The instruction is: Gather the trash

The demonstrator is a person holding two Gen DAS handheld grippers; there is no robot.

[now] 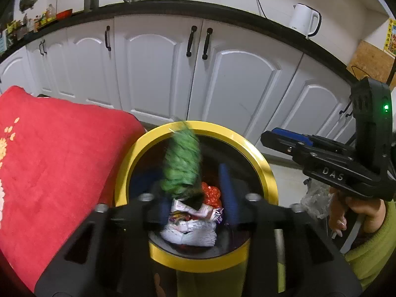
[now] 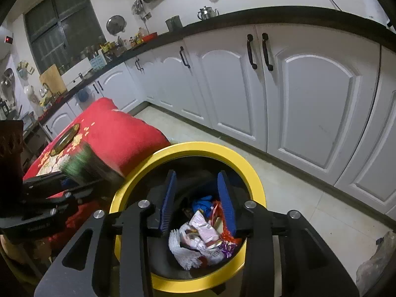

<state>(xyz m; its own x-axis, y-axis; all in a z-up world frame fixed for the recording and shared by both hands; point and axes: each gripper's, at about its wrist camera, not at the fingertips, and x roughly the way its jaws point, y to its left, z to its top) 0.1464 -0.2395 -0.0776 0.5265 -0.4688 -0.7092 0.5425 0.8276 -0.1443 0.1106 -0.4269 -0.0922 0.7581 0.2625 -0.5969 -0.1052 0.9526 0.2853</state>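
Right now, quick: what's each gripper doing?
Left gripper: jaws open; a blurred green item sits between them, apparently loose.
Right gripper: jaws open, empty, above the yellow bin.

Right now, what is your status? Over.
Left tool open, green wad blurred between its fingers over yellow bin. Right tool open, empty. Nothing blocking bin.

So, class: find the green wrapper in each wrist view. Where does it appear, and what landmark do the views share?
Left wrist: green wrapper, blurred, centre frame over the yellow-rimmed bin.
Right wrist: green wrapper at left, by the left tool, beside the bin.
Shared landmark: the bin's yellow rim.
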